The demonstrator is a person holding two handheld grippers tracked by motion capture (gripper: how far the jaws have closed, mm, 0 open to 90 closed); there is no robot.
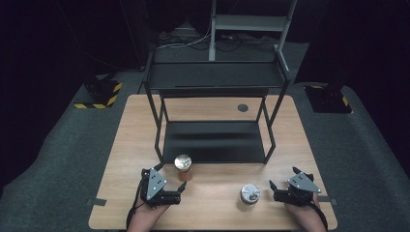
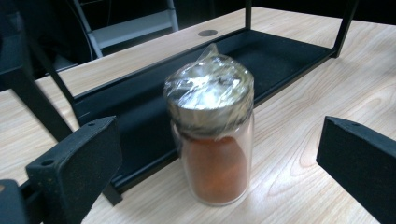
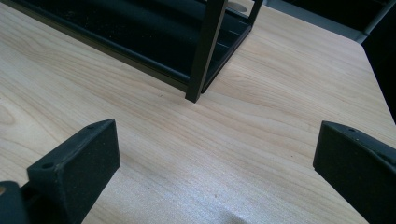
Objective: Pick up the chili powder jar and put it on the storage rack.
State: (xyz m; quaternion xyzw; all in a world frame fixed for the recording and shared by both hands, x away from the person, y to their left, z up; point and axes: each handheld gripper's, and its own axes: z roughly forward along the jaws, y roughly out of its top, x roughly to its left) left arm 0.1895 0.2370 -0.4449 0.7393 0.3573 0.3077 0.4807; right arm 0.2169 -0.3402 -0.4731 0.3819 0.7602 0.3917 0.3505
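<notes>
My left gripper (image 2: 219,154) gapes wide around the clear glass jar of orange-red spice (image 2: 211,135), not touching it; the jar stands upright on the wooden table (image 1: 212,203), just before the black metal shelf rack (image 1: 212,140). My right gripper (image 3: 217,163) is spread open over bare wood, near a second silver-lidded jar (image 1: 250,193).

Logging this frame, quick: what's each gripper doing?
Left gripper: open, jaws either side of the spice jar, not touching.
Right gripper: open, holding nothing.

You're working in a lab-style recording setup, not a home: a lone wooden bench (image 1: 212,203) stands on grey carpet with blackness all round. Hazard-striped stand bases (image 1: 99,94) sit at ten and two o'clock, loose cables (image 1: 193,41) trail at twelve, behind a bare black metal rack (image 1: 212,82)
</notes>
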